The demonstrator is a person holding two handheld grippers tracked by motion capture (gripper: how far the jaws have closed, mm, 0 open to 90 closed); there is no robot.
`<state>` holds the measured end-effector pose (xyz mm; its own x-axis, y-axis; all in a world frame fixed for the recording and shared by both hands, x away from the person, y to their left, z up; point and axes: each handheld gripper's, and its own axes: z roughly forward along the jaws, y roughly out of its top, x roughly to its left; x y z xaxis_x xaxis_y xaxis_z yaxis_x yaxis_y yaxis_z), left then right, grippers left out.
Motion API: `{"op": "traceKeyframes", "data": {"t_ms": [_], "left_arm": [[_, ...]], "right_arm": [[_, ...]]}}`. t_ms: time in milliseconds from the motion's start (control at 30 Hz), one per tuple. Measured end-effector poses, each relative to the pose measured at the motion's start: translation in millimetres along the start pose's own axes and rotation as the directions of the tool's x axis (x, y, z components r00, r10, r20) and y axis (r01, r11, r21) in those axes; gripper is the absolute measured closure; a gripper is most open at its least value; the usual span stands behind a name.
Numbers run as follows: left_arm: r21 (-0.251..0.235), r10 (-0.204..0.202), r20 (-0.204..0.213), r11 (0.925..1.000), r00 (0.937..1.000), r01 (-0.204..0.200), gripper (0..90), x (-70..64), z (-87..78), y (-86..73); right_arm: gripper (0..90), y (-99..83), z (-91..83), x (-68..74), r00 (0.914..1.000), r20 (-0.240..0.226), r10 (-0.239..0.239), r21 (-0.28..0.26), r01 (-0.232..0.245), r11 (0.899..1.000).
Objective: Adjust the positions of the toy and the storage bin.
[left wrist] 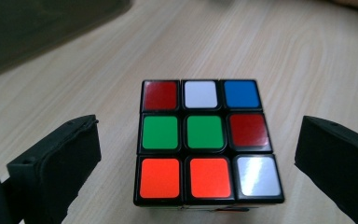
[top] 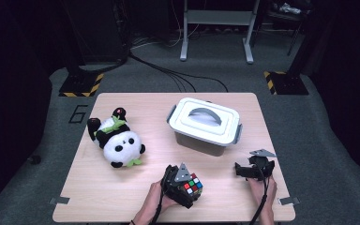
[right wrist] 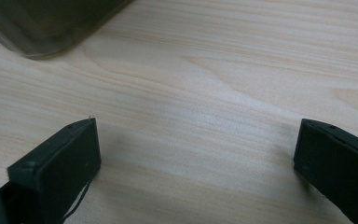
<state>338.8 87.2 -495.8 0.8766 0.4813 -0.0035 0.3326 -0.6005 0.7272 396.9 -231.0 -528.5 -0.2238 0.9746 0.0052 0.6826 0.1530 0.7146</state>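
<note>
A colour-tiled puzzle cube [top: 193, 184] [left wrist: 208, 142] rests on the wooden table [top: 122, 187] near the front edge. My left gripper [top: 182, 183] [left wrist: 198, 158] stands open around it, one jaw on each side, with a gap to the cube on both. My right gripper [top: 249, 169] [right wrist: 198, 158] is open over bare wood at the front right, nothing between its jaws. A grey lidded box [top: 205, 124] with a handle on its lid sits in the middle of the table; its dark corner [right wrist: 46, 23] shows in the right gripper view.
A plush panda [top: 117, 138] lies on the table's left half. The box's edge [left wrist: 37, 28] is at the upper left of the left gripper view. Cables, stands and hazard-striped bases are on the floor beyond the table.
</note>
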Motion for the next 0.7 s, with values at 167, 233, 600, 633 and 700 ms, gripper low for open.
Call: {"op": "traceKeyframes", "data": {"t_ms": [167, 233, 600, 633, 700], "left_arm": [[0.003, -0.009, -0.005, 1.0, 0.9999, 0.009, 1.8, -1.4, 6.7, -5.8], [0.005, -0.005, -0.002, 1.0, 1.0, 0.005, 6.3, -1.8, 8.5, -7.5], [0.001, 0.013, -0.018, 0.9999, 0.9998, -0.013, 33.8, -4.8, 9.7, -11.7], [0.002, 0.012, -0.019, 0.9999, 0.9997, -0.012, 33.9, -5.4, 9.4, -12.0], [0.005, 0.016, -0.016, 0.9999, 0.9997, -0.016, 34.0, -5.6, 8.7, -12.3]], "right_arm": [[0.0, 0.0, -0.1, 0.1, 1.0, -0.001, 0.0, 0.0, 0.0, 1.0], [0.0, 0.0, 0.0, 0.1, 1.0, -0.001, 0.0, 0.0, 0.0, 1.0], [0.0, 0.0, -0.1, 0.1, 1.0, -0.001, 0.0, 0.0, 0.0, 1.0], [0.0, 0.0, -0.1, 0.1, 1.0, -0.001, 0.0, 0.0, 0.0, 1.0], [0.0, 0.0, -0.1, 0.1, 1.0, -0.001, 0.0, 0.0, 0.0, 1.0]]}}
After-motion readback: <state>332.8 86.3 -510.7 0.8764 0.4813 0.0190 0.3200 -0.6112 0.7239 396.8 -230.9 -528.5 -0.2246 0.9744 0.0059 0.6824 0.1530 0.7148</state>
